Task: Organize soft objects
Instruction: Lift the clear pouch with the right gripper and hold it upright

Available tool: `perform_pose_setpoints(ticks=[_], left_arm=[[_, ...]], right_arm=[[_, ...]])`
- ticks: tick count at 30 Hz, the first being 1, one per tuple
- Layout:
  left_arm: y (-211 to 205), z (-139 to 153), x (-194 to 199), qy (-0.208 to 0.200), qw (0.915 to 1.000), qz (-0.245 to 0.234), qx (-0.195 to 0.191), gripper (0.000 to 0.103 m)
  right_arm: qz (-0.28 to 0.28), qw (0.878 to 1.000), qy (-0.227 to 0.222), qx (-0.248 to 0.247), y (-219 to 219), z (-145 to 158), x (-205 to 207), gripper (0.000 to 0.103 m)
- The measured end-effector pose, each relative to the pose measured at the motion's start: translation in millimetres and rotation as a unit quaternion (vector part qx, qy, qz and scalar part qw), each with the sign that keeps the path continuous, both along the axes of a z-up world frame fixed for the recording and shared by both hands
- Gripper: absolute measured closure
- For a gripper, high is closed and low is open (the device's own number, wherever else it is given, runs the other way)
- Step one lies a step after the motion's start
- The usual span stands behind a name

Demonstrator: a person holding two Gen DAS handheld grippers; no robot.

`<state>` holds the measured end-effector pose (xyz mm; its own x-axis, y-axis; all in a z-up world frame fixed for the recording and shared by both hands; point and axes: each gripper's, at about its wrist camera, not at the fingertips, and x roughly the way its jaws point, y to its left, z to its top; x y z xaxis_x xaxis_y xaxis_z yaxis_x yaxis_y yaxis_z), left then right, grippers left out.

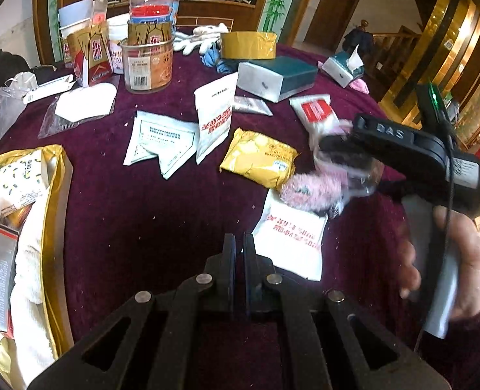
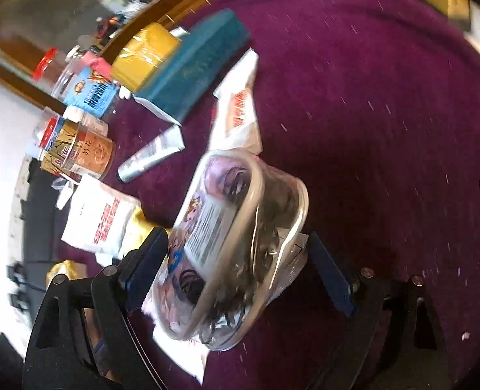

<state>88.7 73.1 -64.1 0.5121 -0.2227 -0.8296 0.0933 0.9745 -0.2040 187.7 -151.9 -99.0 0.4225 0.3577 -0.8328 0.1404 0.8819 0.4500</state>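
My right gripper (image 2: 236,260) is shut on a clear plastic pouch (image 2: 233,243) of dark hair ties with a printed label, held above the maroon tablecloth (image 2: 386,130). In the left wrist view the right gripper (image 1: 347,159) is at the right, with the pouch (image 1: 353,175) and a pink fuzzy item (image 1: 311,190) blurred in it. My left gripper (image 1: 239,243) is shut and empty at the bottom centre, low over the cloth. White sachets (image 1: 162,146), a yellow packet (image 1: 259,159) and a white pack with red print (image 1: 292,237) lie on the cloth.
A gold bag (image 1: 22,227) with a white towel and boxes lies at the left. Jars and cartons (image 1: 145,61) stand at the back left. A teal box (image 1: 277,78), yellow tape roll (image 1: 248,45), tissue pack (image 1: 344,68) and a silver tube (image 2: 152,156) lie behind.
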Motion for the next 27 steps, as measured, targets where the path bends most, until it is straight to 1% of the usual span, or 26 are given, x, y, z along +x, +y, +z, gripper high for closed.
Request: perform_pose_setpoints(ticks=[1,2,3,5,6,8,9,11,13,15,16,17,18,19,20,21,23,24,26,27], left_arm=[[1.1,-0.2,-1.0,0.003,1.0000,-0.002,0.001,0.100],[1.8,0.1,-2.0,0.003,1.0000,-0.004,0.002,0.100],[2.3,0.2,-2.5,0.003,1.0000,-0.006,0.005,0.100],[2.6,-1.2,-1.2,0.008,0.9999,-0.006,0.009,0.100],[2.0,-2.6,0.3,0.012,0.9999,-0.005,0.007,0.100],[-2.4,-4.6,2.5,0.017,0.9998,-0.007,0.004,0.100],[-7.0,-5.4,4.1,0.019,0.9997,-0.012,0.004,0.100],[-14.2,-6.4,7.6,0.021,0.9996,-0.015,0.007,0.100],[-24.0,-5.4,13.2,0.024,0.9993,-0.026,0.009,0.100],[-34.9,-1.6,19.3,0.021,0.9988,-0.039,0.021,0.100],[-39.4,0.5,22.1,0.020,0.9986,-0.043,0.026,0.100],[-44.0,2.8,25.0,0.018,0.9983,-0.048,0.027,0.100],[-51.1,6.6,29.2,0.014,0.9980,-0.054,0.029,0.100],[-57.0,9.1,32.2,0.009,0.9976,-0.059,0.034,0.100],[-65.8,12.2,36.3,0.002,0.9965,-0.071,0.044,0.100],[-72.0,13.1,39.1,-0.003,0.9952,-0.081,0.054,0.100],[-88.8,9.7,48.0,-0.004,0.9899,-0.111,0.088,0.100],[-94.8,7.6,50.9,-0.003,0.9873,-0.122,0.102,0.099],[-104.5,4.9,53.1,-0.009,0.9803,-0.145,0.134,0.099],[-111.1,4.1,53.4,-0.020,0.9726,-0.165,0.163,0.099]], right_arm=[[0.009,1.000,-0.010,0.006,0.9,-0.8,0.3,0.023],[0.014,0.999,-0.013,0.025,-1.9,-3.6,-0.4,0.029],[0.011,0.998,-0.022,0.051,-9.5,-5.1,-3.7,0.032],[0.011,0.990,-0.050,0.134,-30.3,-6.8,-9.4,0.059],[0.009,0.982,-0.058,0.182,-44.2,-9.9,-12.3,0.059],[-0.008,0.970,-0.040,0.240,-71.1,-22.8,-17.2,0.067],[-0.010,0.959,-0.029,0.283,-82.8,-32.5,-19.4,0.067],[-0.010,0.941,-0.016,0.337,-97.3,-47.4,-24.0,0.068],[-0.015,0.925,-0.005,0.380,-109.8,-59.6,-30.9,0.068],[-0.015,0.916,-0.021,0.401,-120.9,-62.4,-34.9,0.071],[-0.022,0.915,-0.032,0.403,-130.2,-62.6,-36.6,0.071],[-0.031,0.913,-0.037,0.405,-138.5,-63.5,-38.4,0.076],[-0.042,0.910,-0.040,0.410,-144.4,-65.8,-39.2,0.077],[-0.054,0.910,-0.038,0.409,-151.4,-68.2,-39.0,0.078],[-0.060,0.907,-0.039,0.414,-155.8,-69.3,-38.6,0.078],[-0.061,0.908,-0.039,0.412,-156.5,-68.4,-38.3,0.078],[-0.048,0.924,-0.034,0.377,-150.8,-63.6,-37.9,0.081],[-0.040,0.929,-0.033,0.367,-146.1,-60.9,-37.3,0.081],[-0.027,0.928,-0.026,0.370,-141.4,-62.0,-34.9,0.081],[-0.026,0.928,-0.024,0.371,-142.0,-62.1,-33.5,0.081]])
